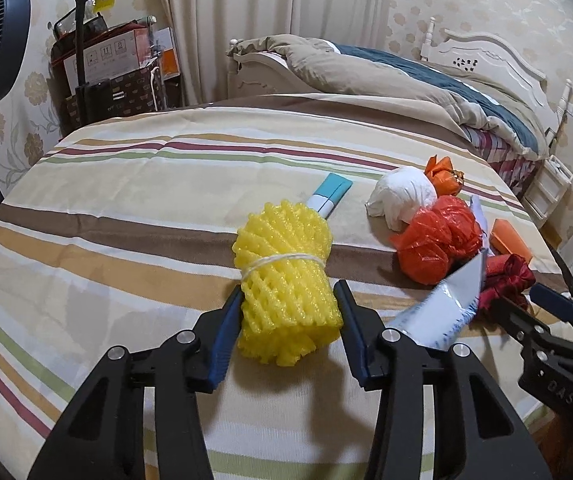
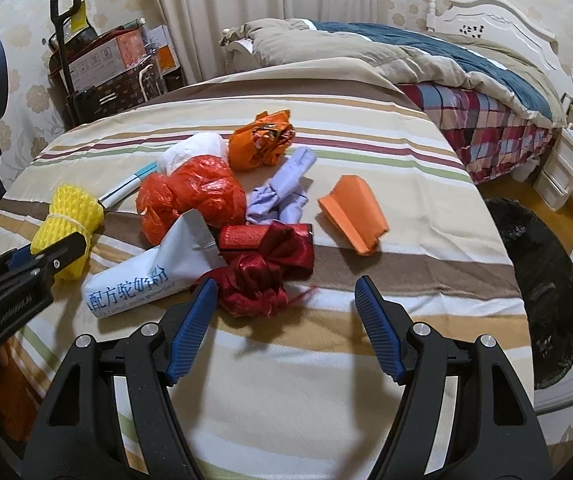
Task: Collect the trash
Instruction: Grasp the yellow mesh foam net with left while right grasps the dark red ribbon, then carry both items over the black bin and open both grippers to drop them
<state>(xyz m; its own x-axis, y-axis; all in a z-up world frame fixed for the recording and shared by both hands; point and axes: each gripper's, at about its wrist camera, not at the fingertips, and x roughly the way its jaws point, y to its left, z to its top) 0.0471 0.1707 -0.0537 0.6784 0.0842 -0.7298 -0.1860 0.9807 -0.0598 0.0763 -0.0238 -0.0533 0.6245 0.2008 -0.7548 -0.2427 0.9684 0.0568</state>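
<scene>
Hardly any trash is collected yet: nearly all of it lies on the striped cloth (image 2: pixel 426 216). The left gripper (image 1: pixel 288 300) has its blue pads against both sides of the yellow foam net roll (image 1: pixel 286 276), which rests on the cloth. The right gripper (image 2: pixel 286 296) hangs half open and empty just before the red ribbon bundle (image 2: pixel 266 264). The orange plastic bag (image 2: pixel 194 200), white pouch (image 2: pixel 146 276) and orange paper (image 2: pixel 352 214) wait. A black bin bag (image 2: pixel 542 288) stands beside the table.
</scene>
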